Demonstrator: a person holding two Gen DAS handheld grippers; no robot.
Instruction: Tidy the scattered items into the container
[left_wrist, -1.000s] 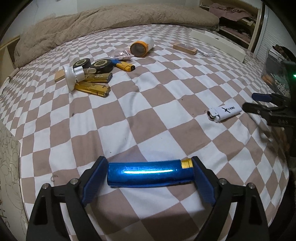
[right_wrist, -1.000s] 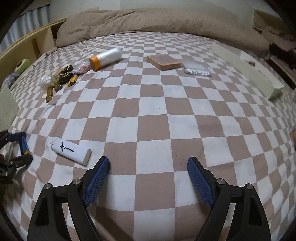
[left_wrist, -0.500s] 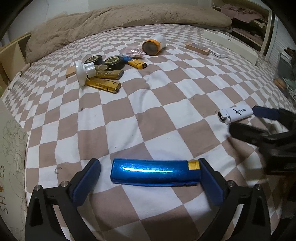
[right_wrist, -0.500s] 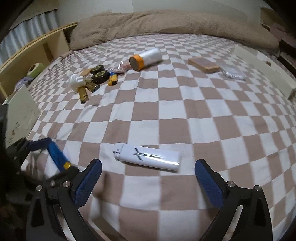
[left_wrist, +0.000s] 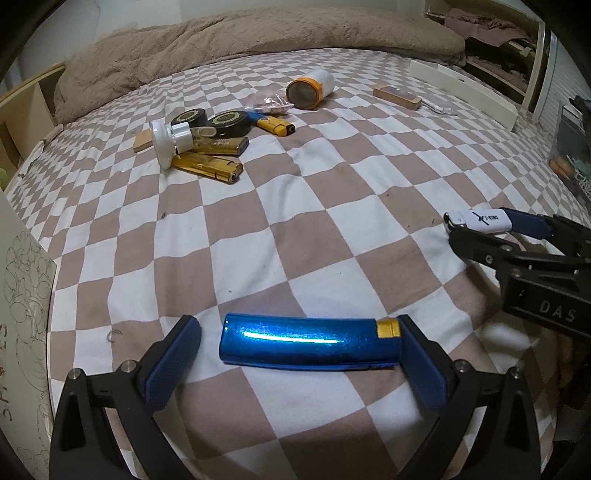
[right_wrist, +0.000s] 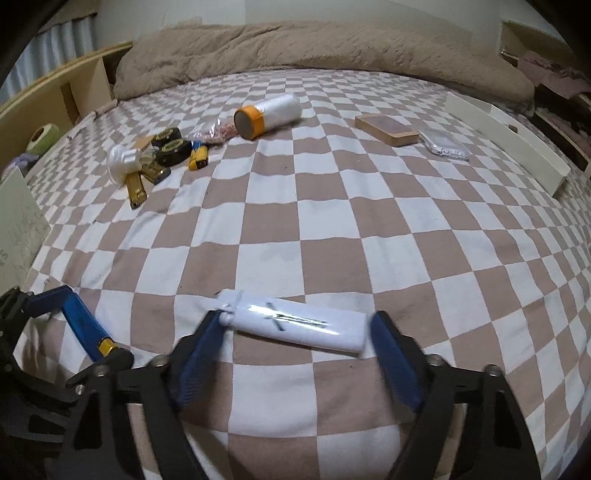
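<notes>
A shiny blue lighter (left_wrist: 306, 345) with a gold cap lies on the checked bedspread between the fingers of my left gripper (left_wrist: 297, 332). That gripper is open, with a gap at the lighter's left end. A white lighter (right_wrist: 295, 325) lies crosswise between the fingers of my right gripper (right_wrist: 295, 323), whose jaws are closing. Its left finger is at the metal end and a sliver of gap shows on the right. From the left wrist, the right gripper (left_wrist: 484, 229) straddles the white lighter (left_wrist: 480, 220). From the right wrist, the left gripper (right_wrist: 81, 328) frames the blue lighter (right_wrist: 83, 323).
A pile of gold lighters (left_wrist: 207, 166), black tins (left_wrist: 229, 122), a white bottle (left_wrist: 170, 142) and a yellow lighter (left_wrist: 275, 125) lies further up the bed. Beyond are an orange-capped roll (right_wrist: 266, 114), a wooden block (right_wrist: 388, 129) and a clear case (right_wrist: 447, 146). A white tray (right_wrist: 517, 147) sits far right, a printed box (left_wrist: 22, 295) left.
My right gripper slid left to the white lighter, straddled it, and its jaws have narrowed. My left gripper widened slightly around the blue lighter, which stays on the bed.
</notes>
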